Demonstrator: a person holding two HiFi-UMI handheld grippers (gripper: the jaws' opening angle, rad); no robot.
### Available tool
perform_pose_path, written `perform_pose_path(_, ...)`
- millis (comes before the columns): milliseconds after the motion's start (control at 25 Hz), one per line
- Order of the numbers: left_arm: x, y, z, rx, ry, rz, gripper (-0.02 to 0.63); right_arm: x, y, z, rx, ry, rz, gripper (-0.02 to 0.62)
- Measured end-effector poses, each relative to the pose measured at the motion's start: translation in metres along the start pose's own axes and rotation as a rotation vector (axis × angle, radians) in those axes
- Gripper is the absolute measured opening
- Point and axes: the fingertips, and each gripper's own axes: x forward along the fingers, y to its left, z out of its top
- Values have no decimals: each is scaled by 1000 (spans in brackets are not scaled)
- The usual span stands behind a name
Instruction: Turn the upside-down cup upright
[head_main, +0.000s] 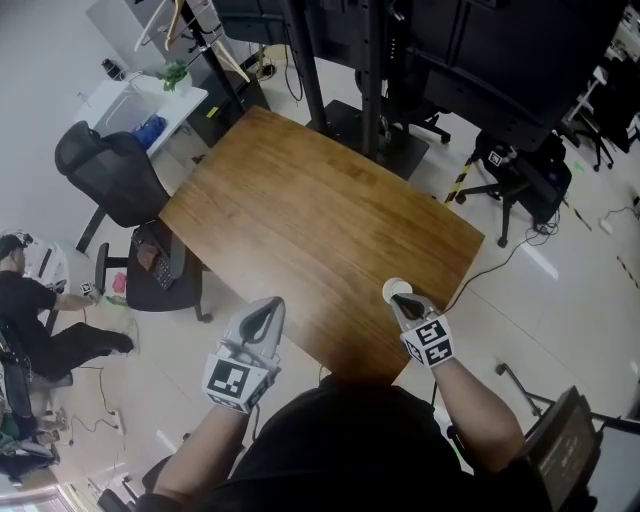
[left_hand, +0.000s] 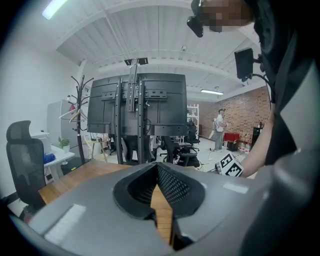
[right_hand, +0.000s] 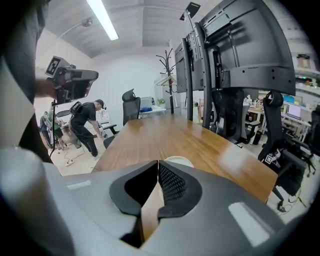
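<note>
A small white cup (head_main: 396, 289) stands near the right front edge of the wooden table (head_main: 310, 220). My right gripper (head_main: 399, 298) is right behind the cup with its tips at the near side; its jaws are shut and hold nothing. In the right gripper view the cup's pale round top (right_hand: 179, 161) peeks out just beyond the closed tips of the right gripper (right_hand: 158, 162); whether its mouth faces up I cannot tell. My left gripper (head_main: 270, 304) hovers at the table's front edge, far left of the cup. Seen in its own view, the left gripper (left_hand: 157, 166) is shut and empty.
A black office chair (head_main: 110, 180) stands at the table's left, with a white desk (head_main: 140, 100) behind it. A black monitor stand (head_main: 370, 80) rises at the far end. A person (head_main: 30, 310) crouches on the floor at the far left. More chairs (head_main: 520, 170) are on the right.
</note>
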Motion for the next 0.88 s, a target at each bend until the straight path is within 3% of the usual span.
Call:
perform_pose_path(520,-11,2,-1,6,4,5,0,15,13,-15,23,35,18,10)
perform_pose_path(600,-12,2,-3,4,6,6,-1,15,16,-13,19,33,33,44)
perform_pose_path(680,-13,2,-2,-1,3,7,-2,14,18,-10,19,22,43,78)
perform_pose_path(880,-12,3,-2,-3,-3,3,0,3,11,3,28,-50,17,78)
